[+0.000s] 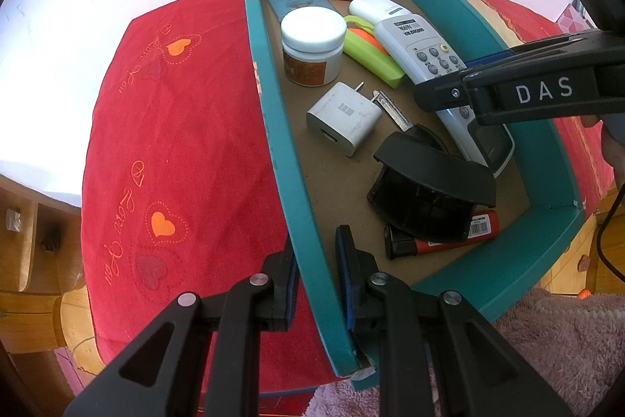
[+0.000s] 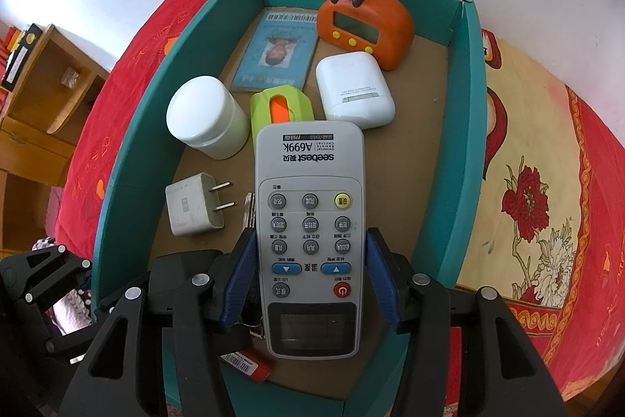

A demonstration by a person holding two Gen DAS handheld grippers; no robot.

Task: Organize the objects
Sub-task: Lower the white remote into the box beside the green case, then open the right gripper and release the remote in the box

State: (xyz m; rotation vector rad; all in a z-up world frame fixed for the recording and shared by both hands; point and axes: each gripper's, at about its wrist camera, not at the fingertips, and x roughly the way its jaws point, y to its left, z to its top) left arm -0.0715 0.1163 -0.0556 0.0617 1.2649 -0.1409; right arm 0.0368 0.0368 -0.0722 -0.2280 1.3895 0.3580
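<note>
Here your left gripper (image 1: pixel 318 272) has its fingers clenched on the near wall of the teal box (image 1: pixel 269 127), most likely to keep it from sliding on the red cloth (image 1: pixel 175 143). Your right gripper (image 2: pixel 310 274) grasps the grey remote (image 2: pixel 310 221) by its long edges, pointing down into the box, over the key (image 1: pixel 390 106) and beside the white charger (image 2: pixel 195 208).
</note>
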